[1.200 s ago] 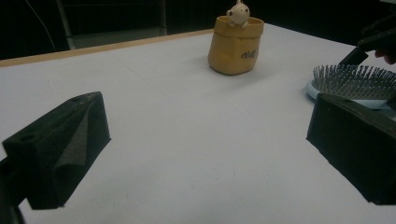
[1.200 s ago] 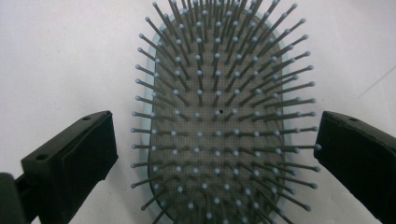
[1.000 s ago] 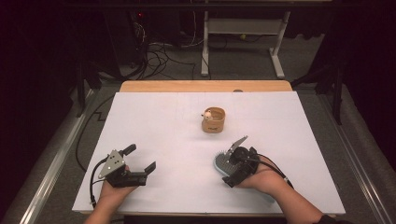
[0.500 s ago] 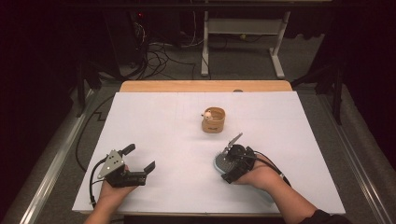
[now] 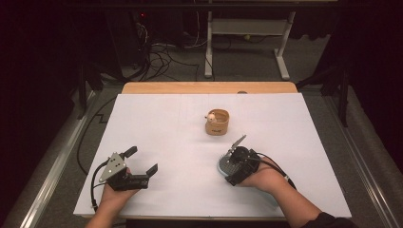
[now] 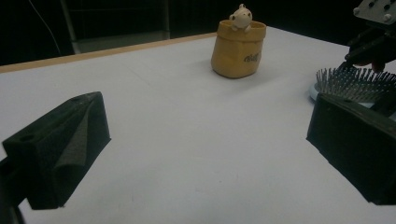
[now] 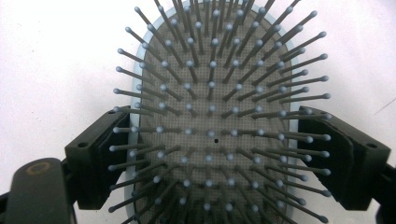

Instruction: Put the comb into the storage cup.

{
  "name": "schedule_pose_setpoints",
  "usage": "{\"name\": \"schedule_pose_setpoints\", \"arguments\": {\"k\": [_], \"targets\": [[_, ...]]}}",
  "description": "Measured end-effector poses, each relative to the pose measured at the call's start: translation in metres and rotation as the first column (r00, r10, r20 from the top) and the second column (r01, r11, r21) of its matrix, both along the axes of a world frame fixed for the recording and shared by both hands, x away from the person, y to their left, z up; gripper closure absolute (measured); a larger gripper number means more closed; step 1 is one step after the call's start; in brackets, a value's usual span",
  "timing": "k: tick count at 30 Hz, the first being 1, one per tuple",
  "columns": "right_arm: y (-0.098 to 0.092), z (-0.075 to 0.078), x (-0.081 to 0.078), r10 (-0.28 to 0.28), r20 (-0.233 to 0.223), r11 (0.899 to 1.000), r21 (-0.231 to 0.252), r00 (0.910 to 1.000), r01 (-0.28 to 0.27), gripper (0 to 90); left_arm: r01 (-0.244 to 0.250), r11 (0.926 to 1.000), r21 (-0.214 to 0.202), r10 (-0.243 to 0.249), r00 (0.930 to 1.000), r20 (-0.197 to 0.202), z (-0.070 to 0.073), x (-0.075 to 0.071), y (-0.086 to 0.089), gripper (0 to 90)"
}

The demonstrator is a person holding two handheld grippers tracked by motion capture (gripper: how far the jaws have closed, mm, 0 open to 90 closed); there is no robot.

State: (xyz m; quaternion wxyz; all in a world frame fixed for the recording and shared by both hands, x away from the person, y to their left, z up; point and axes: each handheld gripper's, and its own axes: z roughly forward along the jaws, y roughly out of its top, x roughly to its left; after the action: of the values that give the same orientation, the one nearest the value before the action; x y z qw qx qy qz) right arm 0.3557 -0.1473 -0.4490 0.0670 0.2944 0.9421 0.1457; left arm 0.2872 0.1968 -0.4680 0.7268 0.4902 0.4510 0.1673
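Table (image 5: 166, 123): white sheet, pot (image 5: 217, 122) with a small toy sits mid-table, untouched. Brush (image 7: 215, 116) lies bristles-up at the near right edge, not lifted. Right hand-held gripper (image 7: 219, 144) straddles its head; jaws have just been closing, pads at the rim, grip looks unfinished. Left hand-held gripper (image 5: 138, 166) open, empty, idle. Lift and whatever follows remain.

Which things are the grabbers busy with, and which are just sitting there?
In use:
- hairbrush, bristles up on the table
- right gripper, its jaws have just been closing at either side of the brush head

Just sitting there:
- little yellow pot with a toy bear peeking out
- left gripper, open, nothing in it
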Motion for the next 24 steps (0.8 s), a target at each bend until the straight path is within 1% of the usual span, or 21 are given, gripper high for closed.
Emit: {"name": "schedule_pose_setpoints", "arguments": {"k": [5, 6, 10, 15, 21, 24], "targets": [[0.0024, 0.0, 0.0018, 0.007, -0.008, 1.0, -0.018, 0.9999, -0.007, 14.1, 0.0, 1.0, -0.002, 0.0, 1.0, -0.001, 0.0001, 0.0001, 0.0, 0.3], [0.0032, 0.0007, 0.0021, 0.006, -0.016, 1.0, -0.028, 0.9999, -0.006, 14.1, 0.001, 1.0, 0.001, -0.001, 1.0, 0.0, 0.0, 0.0001, 0.0002, 0.3], [0.0039, 0.0006, 0.0027, 0.009, -0.017, 0.999, -0.032, 0.9998, -0.009, 14.5, -0.001, 1.0, -0.001, 0.001, 1.0, 0.0, -0.0001, 0.0001, 0.0, 0.3], [0.0037, 0.0015, 0.0022, 0.019, -0.016, 0.999, -0.028, 0.9997, -0.02, 18.5, 0.0, 1.0, 0.003, 0.0, 1.0, 0.0, -0.0001, -0.0001, 0.0, 0.3], [0.0045, 0.0019, 0.002, 0.01, -0.015, 0.999, -0.031, 0.9998, -0.01, 19.7, -0.002, 1.0, 0.003, 0.002, 1.0, 0.0, -0.0003, 0.0001, 0.0001, 0.3], [0.0053, 0.0028, 0.0024, 0.001, -0.024, 0.999, -0.038, 0.9997, -0.002, 20.1, -0.002, 1.0, 0.001, 0.002, 1.0, 0.0, -0.0001, 0.0, 0.0001, 0.3]]}}
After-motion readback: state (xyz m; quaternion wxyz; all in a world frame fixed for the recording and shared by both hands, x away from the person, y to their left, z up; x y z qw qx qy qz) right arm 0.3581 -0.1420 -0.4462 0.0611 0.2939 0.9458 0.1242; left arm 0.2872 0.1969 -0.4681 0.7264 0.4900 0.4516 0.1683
